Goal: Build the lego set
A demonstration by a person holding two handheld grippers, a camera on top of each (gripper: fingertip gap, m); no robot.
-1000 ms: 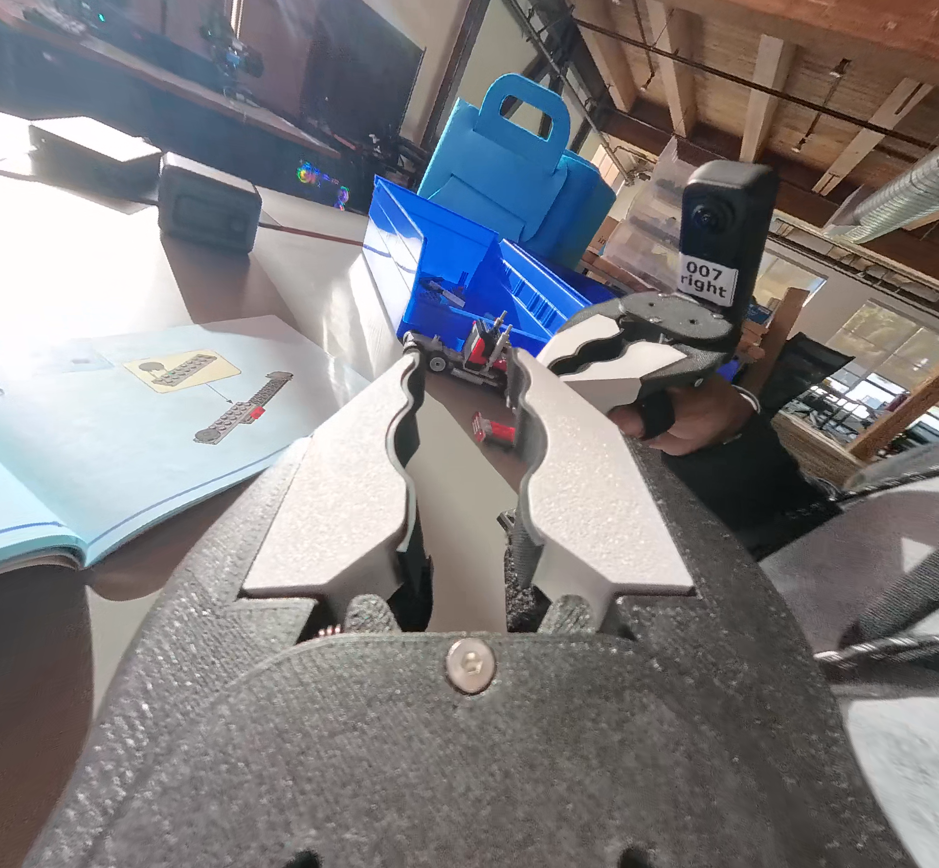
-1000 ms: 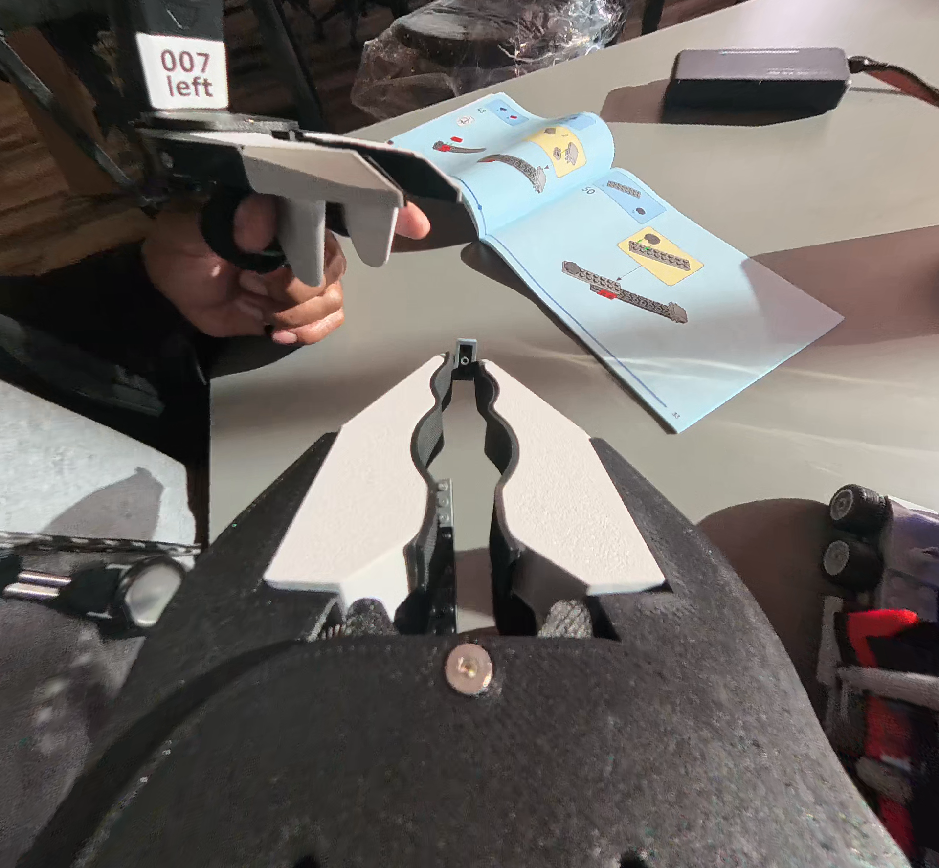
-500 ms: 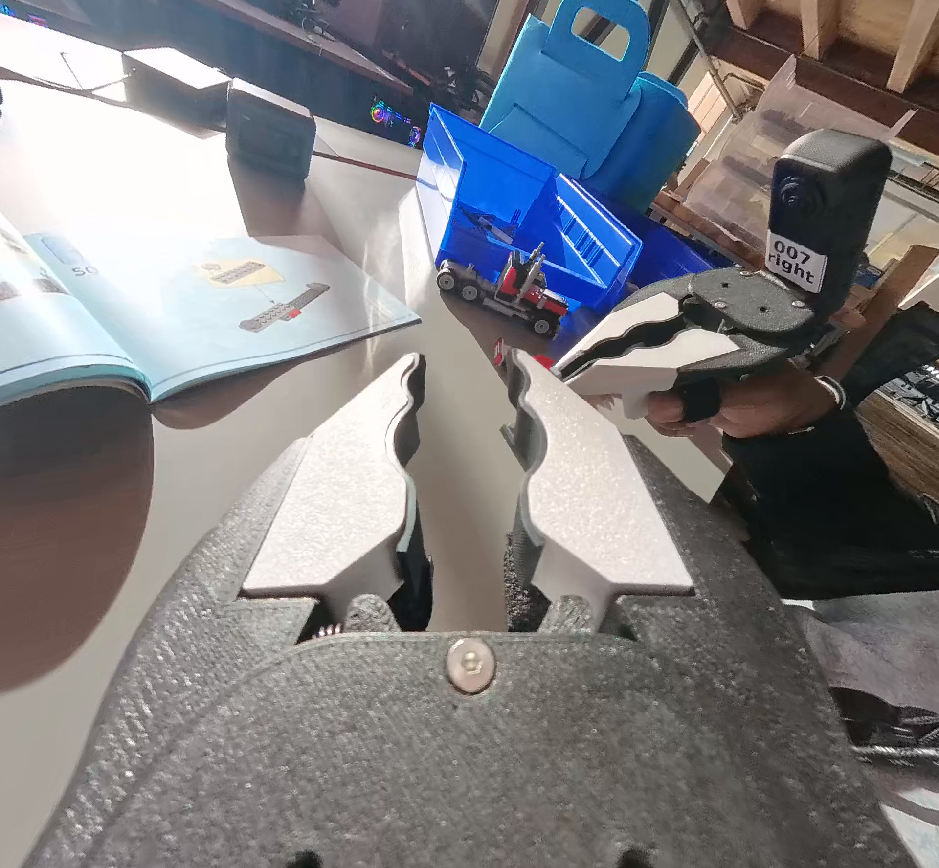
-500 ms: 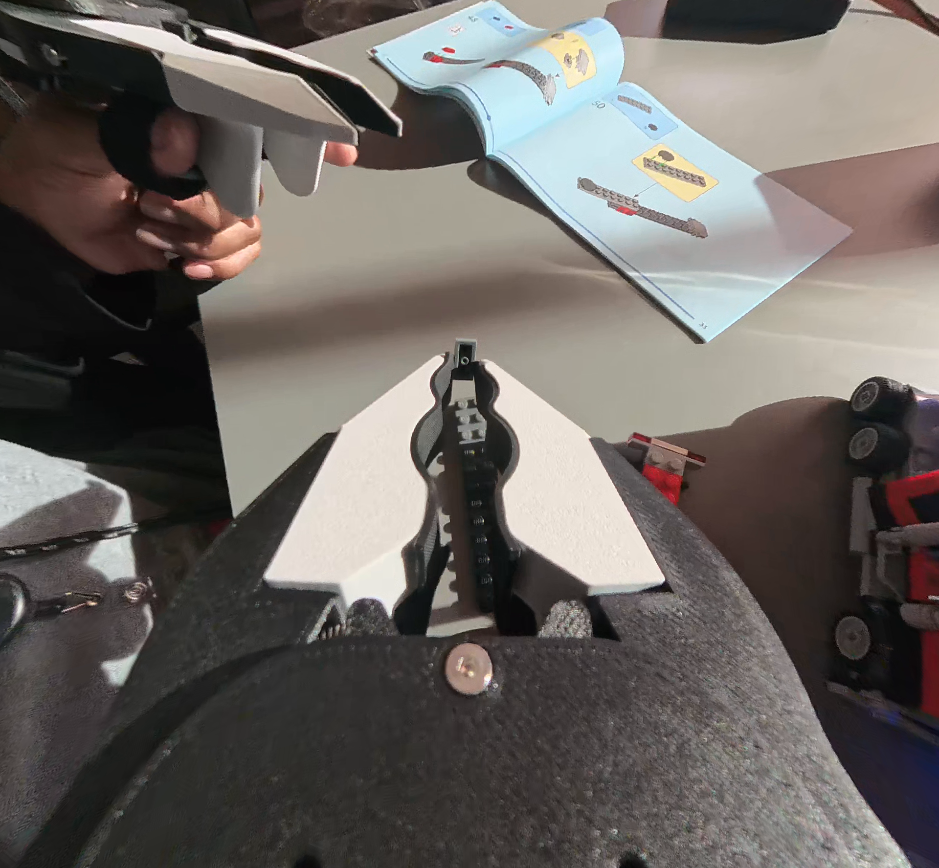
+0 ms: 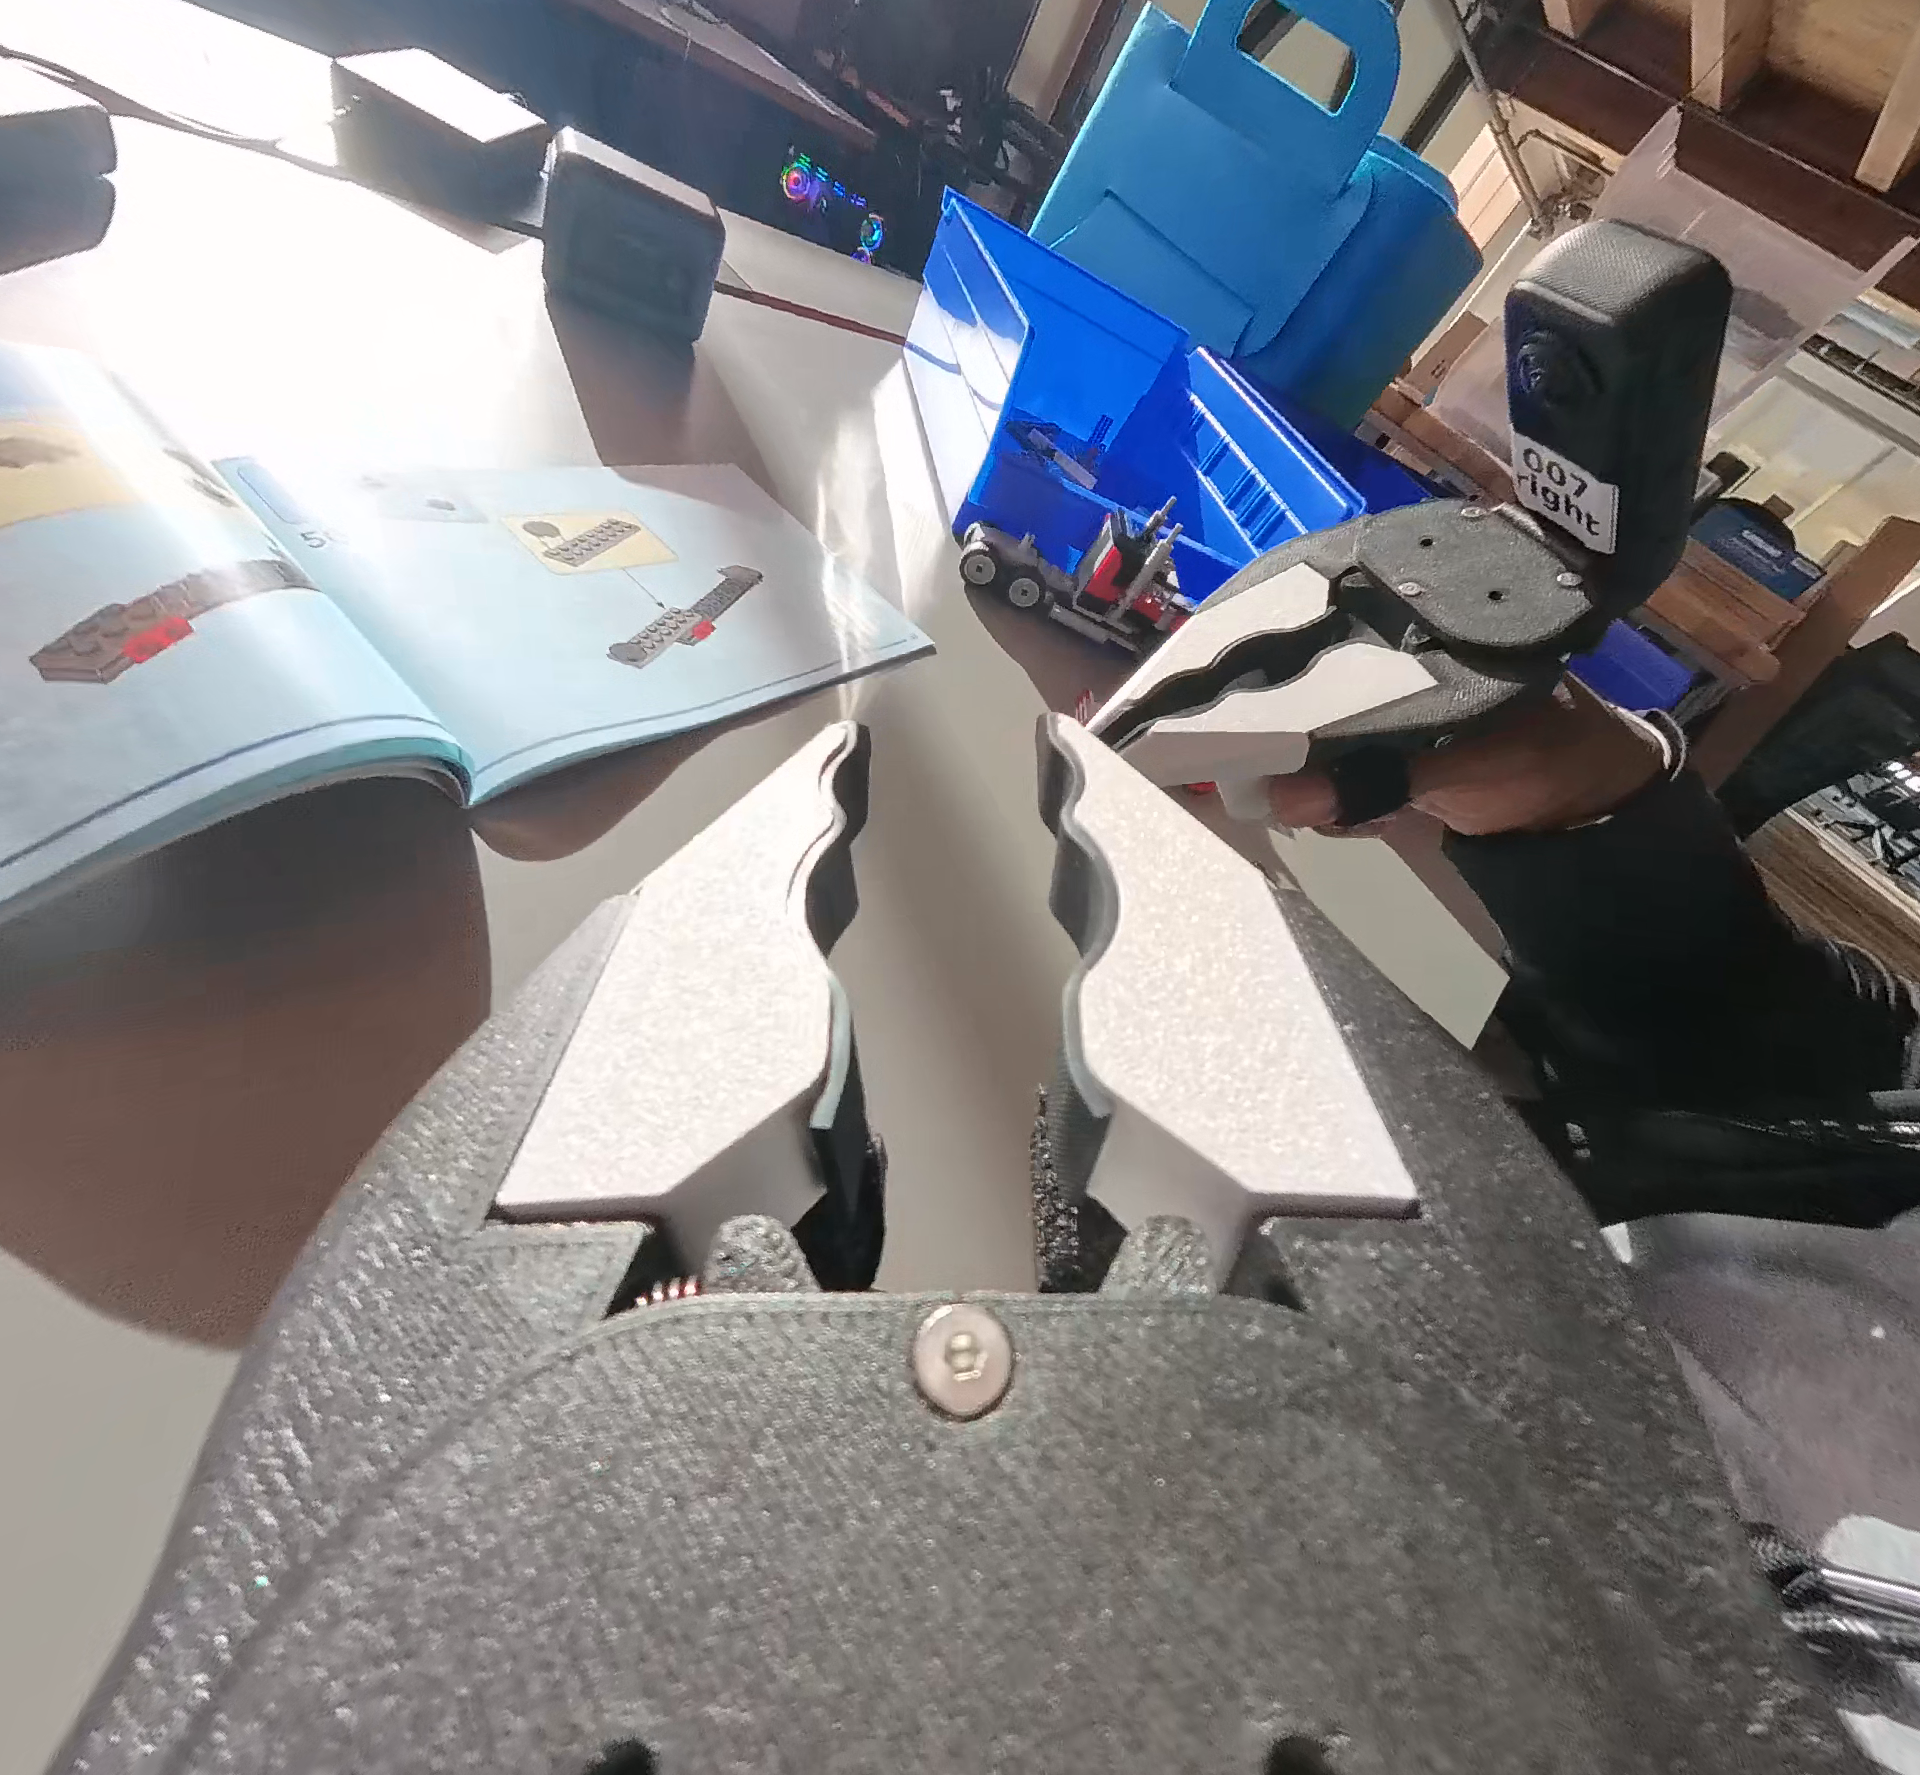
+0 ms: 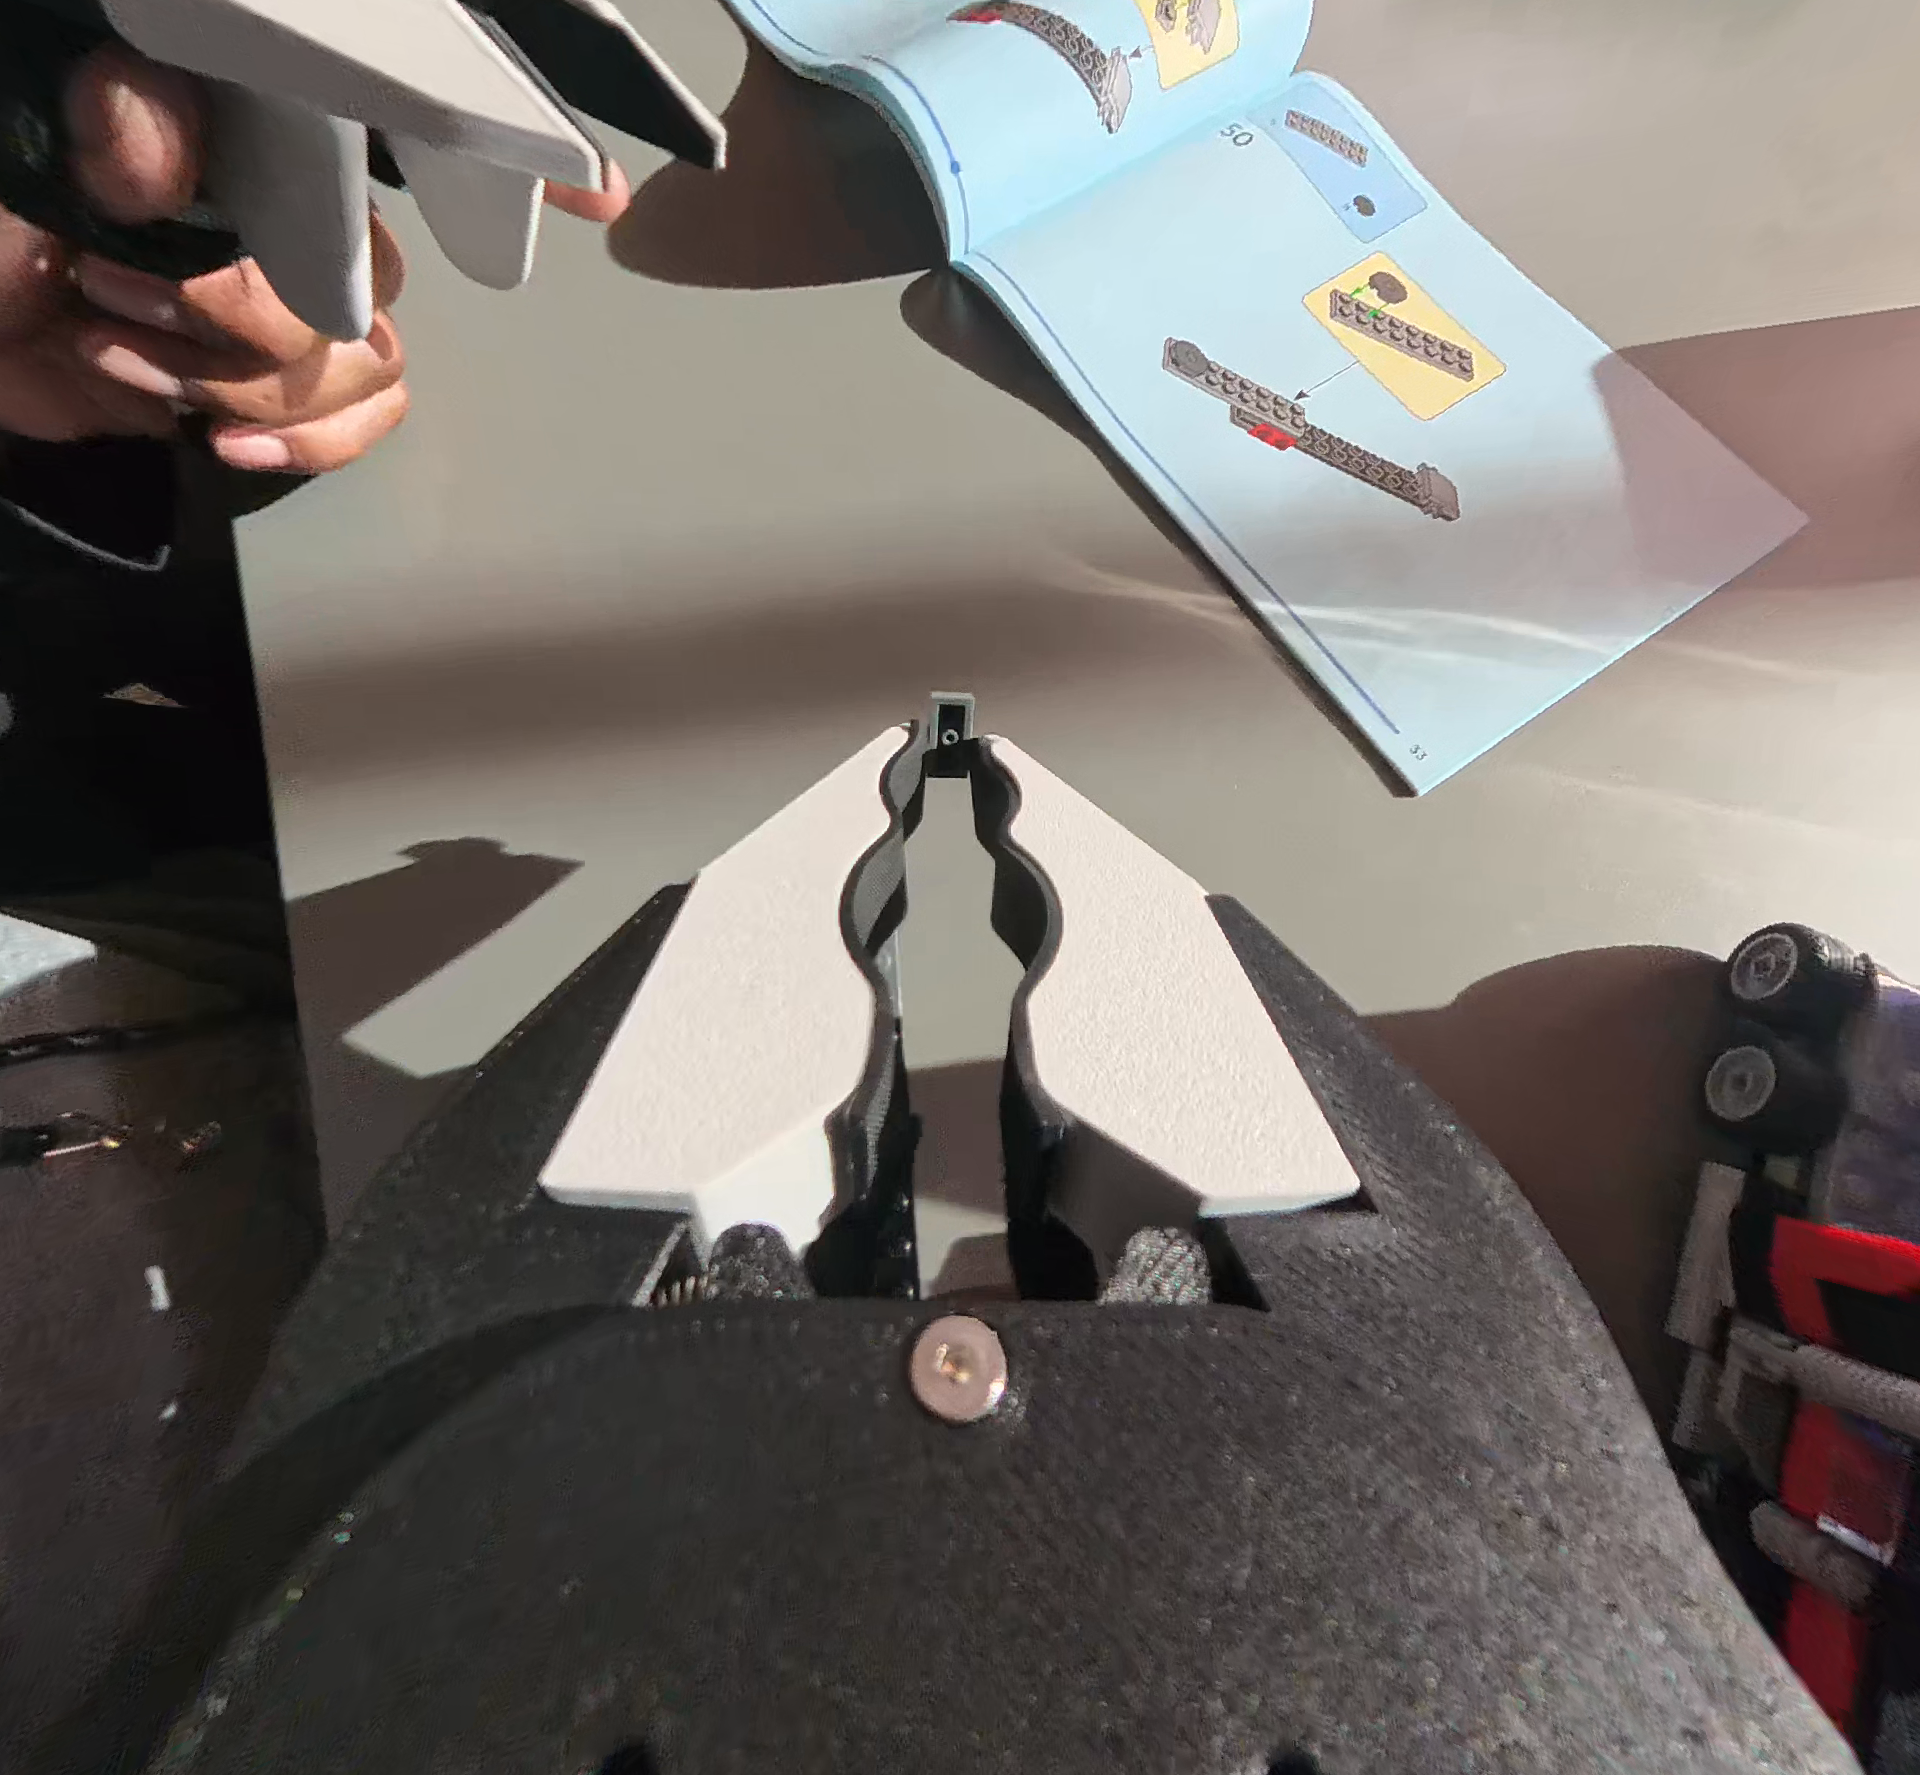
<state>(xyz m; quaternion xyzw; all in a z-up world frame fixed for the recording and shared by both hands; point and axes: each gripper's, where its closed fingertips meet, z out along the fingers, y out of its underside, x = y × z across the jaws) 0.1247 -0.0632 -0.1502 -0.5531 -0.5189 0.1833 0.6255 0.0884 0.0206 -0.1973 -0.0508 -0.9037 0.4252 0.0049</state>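
Centrally, the right gripper (image 6: 948, 738) is seen with its jaws clamped on a long grey lego plate (image 6: 948, 723), one end poking past the tips; the left gripper (image 5: 948, 738) is held with jaws apart and nothing between them; an open instruction booklet (image 6: 1299, 291) is laid at one o'clock; a lego truck (image 5: 1081, 572) is parked against a blue bin (image 5: 1060, 395).

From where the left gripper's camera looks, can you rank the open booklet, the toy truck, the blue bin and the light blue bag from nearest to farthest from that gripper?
From the left gripper, in its own wrist view:
1. Open booklet, on the table just ahead to the left.
2. Toy truck, farther ahead to the right.
3. Blue bin, right behind the truck.
4. Light blue bag, standing behind the bin.
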